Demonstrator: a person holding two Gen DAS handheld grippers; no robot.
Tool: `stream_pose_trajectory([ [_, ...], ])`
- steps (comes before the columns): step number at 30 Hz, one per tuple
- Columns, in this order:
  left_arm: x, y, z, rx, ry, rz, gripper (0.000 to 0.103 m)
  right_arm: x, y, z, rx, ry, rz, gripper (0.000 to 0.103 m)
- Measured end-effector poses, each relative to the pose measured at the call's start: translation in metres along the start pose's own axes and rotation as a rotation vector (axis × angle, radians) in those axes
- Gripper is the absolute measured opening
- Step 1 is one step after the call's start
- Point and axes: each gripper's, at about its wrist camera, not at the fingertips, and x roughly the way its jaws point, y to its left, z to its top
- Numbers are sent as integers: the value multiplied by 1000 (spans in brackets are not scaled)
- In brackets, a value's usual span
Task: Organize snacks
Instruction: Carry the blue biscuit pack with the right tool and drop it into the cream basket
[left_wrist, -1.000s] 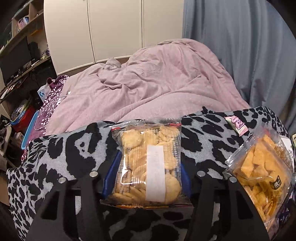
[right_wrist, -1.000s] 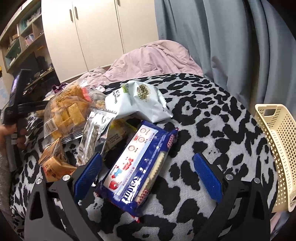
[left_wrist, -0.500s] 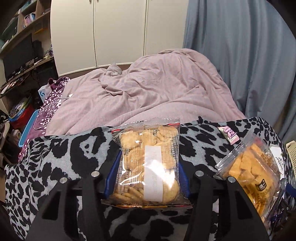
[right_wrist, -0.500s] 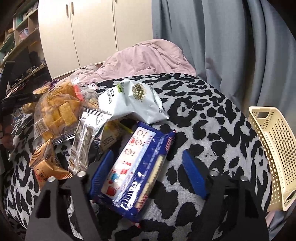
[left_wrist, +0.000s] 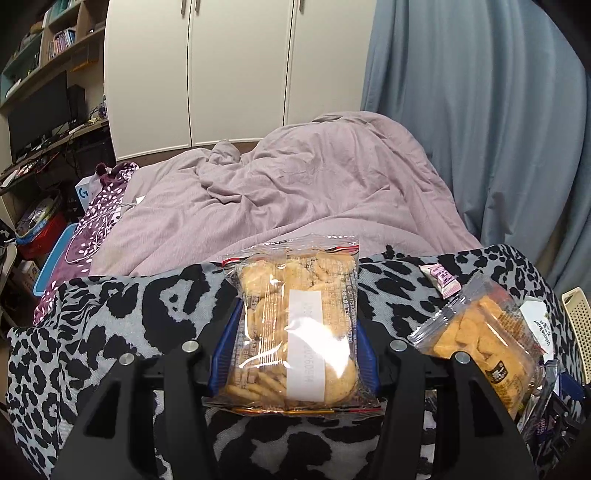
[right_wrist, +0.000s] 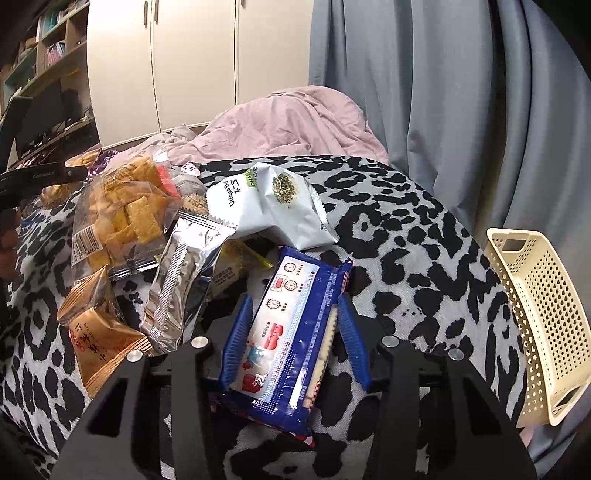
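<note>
My left gripper (left_wrist: 295, 325) is shut on a clear bag of round biscuits (left_wrist: 295, 314), held upright above the leopard-print blanket (left_wrist: 110, 314). My right gripper (right_wrist: 295, 306) is closing, and its blue pads touch both long sides of a blue biscuit packet (right_wrist: 288, 332) lying on the blanket (right_wrist: 406, 240). Just left of that packet is a heap of snacks: a clear bag of orange crackers (right_wrist: 122, 210), a white pouch (right_wrist: 266, 199), a silver packet (right_wrist: 181, 273), a yellow packet (right_wrist: 232, 266) and a brown-orange packet (right_wrist: 99, 332). The orange cracker bag (left_wrist: 476, 332) also lies right of my left gripper.
A cream perforated basket (right_wrist: 535, 321) sits at the blanket's right edge. A small pink sachet (left_wrist: 441, 278) lies behind the cracker bag. Beyond the blanket is a rumpled mauve duvet (left_wrist: 295, 184), then white cupboards and a blue curtain (right_wrist: 480, 110). Shelves and clutter fill the left.
The right jaws have come in from wide open onto the blue packet. The left gripper has risen a little with the biscuit bag still in it.
</note>
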Motion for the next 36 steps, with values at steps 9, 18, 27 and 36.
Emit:
stream_pose_trajectory([
  [9, -11, -8, -2, 18, -27, -27, 55, 5, 8, -1, -22, 12, -37, 49],
  [18, -14, -12, -4, 20, -38, -37, 55, 3, 8, -3, -10, 0, -31, 48],
  [27, -22, -15, -3, 20, -50, -40, 55, -13, 6, 0, -2, -44, -29, 47],
  [36, -45, -21, -8, 30, -68, -45, 55, -28, -5, 0, 30, -82, -12, 47],
])
